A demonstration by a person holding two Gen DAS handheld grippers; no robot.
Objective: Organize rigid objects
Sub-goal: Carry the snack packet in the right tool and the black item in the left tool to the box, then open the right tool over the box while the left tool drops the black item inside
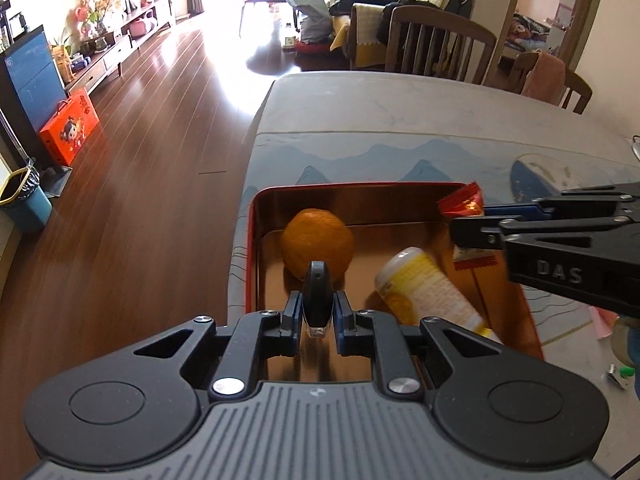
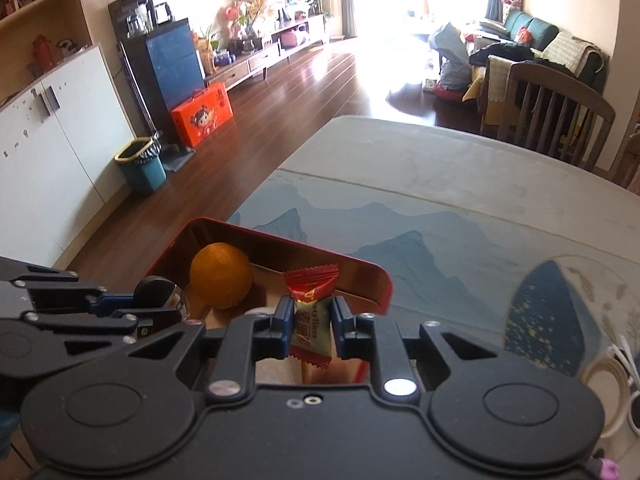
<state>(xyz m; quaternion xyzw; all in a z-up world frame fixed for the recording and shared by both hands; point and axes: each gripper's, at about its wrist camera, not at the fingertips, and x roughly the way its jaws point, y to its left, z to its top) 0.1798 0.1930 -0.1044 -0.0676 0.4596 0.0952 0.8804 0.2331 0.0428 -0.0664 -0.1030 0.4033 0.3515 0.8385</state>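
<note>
orange mandarin [image 1: 317, 242], red tin [image 1: 251, 248], yellow bottle [image 1: 430, 290], red candy wrapper [image 2: 311, 312]

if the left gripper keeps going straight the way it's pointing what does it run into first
Most likely the orange. The left gripper, shut on a black key fob, points into the red tin, and the orange lies directly past the fob's tip. The gap between them is hard to judge.

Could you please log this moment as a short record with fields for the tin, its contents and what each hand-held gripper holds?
container: red tin, open, on the table
inside tin: orange at the far left; yellow bottle lying on its side
left hand-held gripper: shut on a black key fob, over the tin
right hand-held gripper: shut on a red candy, over the tin
on table, right of tin: small items, too blurred to name
</note>
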